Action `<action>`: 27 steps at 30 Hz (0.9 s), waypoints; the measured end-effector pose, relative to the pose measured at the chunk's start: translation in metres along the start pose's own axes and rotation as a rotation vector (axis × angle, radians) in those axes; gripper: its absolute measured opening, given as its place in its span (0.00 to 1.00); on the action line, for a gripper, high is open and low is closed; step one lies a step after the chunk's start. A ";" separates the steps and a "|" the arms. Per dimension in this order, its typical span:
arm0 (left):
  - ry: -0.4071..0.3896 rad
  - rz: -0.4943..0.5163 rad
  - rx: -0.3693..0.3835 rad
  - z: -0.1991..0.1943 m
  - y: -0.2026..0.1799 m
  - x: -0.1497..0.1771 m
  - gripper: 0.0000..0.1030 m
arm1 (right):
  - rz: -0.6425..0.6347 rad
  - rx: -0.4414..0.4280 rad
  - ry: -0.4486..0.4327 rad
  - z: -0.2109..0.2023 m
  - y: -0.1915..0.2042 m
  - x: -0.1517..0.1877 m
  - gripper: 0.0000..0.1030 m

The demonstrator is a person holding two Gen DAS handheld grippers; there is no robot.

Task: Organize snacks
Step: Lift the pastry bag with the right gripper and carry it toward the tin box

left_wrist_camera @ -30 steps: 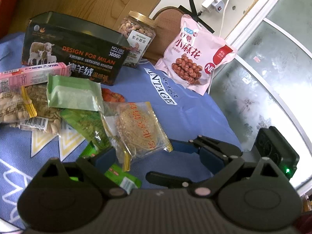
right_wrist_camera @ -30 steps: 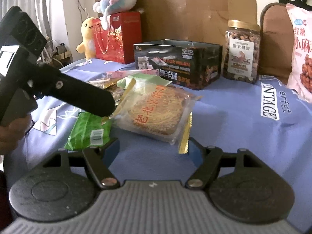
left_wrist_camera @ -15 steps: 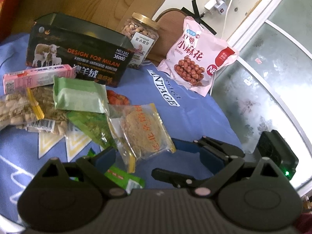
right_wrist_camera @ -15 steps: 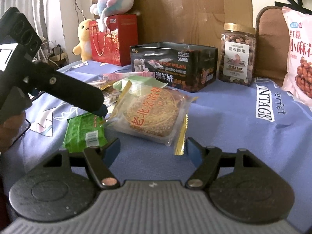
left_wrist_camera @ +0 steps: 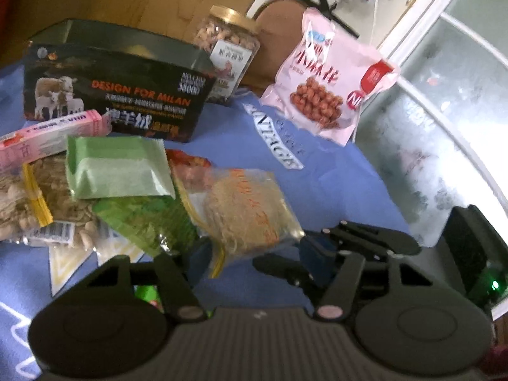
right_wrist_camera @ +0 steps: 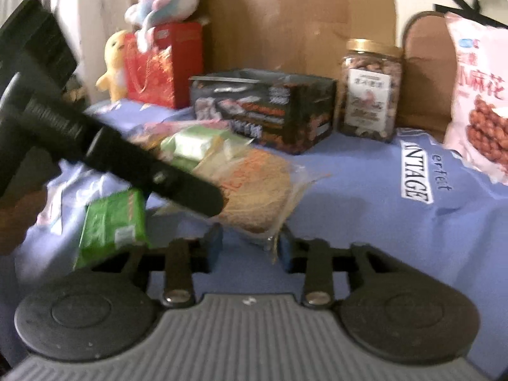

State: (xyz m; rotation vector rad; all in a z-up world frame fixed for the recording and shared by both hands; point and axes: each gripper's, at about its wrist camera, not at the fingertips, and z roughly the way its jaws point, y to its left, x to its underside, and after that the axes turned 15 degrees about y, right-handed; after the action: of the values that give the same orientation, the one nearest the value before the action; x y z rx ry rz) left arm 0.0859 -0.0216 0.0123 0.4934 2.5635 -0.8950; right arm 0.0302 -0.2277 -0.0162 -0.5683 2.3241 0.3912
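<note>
Closing from both sides, the left gripper (left_wrist_camera: pixel 250 254) and right gripper (right_wrist_camera: pixel 249 244) have the clear-wrapped round cake (right_wrist_camera: pixel 257 193) between their jaws, though blur hides whether any pad presses yet. It lies on the blue cloth (right_wrist_camera: pixel 365 222) against green packets (left_wrist_camera: pixel 117 166), with the black box (right_wrist_camera: pixel 263 109) behind.

Each handheld gripper has a ribbed grey body flanked by two round black discs, black linkage arms with silver pivot screws, and blue finger pads (right_wrist_camera: pixel 215 241). A green light (left_wrist_camera: pixel 494 284) glows on the right unit.
</note>
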 end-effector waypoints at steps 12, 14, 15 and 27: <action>-0.060 -0.065 0.005 -0.030 0.023 -0.004 0.70 | -0.101 0.000 0.008 0.016 0.025 -0.025 0.37; -0.047 -0.093 0.043 -0.031 0.032 0.003 0.77 | -0.109 -0.006 0.030 0.017 0.025 -0.020 0.40; -0.050 -0.103 0.057 -0.033 0.036 0.005 0.80 | -0.107 -0.006 0.039 0.016 0.024 -0.018 0.43; -0.039 -0.133 0.034 -0.017 0.053 -0.029 0.58 | -0.117 -0.028 0.056 0.032 0.017 -0.030 0.64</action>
State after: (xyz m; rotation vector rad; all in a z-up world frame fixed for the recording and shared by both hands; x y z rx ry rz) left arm 0.1298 0.0224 0.0107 0.3143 2.5741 -0.9854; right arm 0.0596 -0.1912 -0.0164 -0.7342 2.3279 0.3576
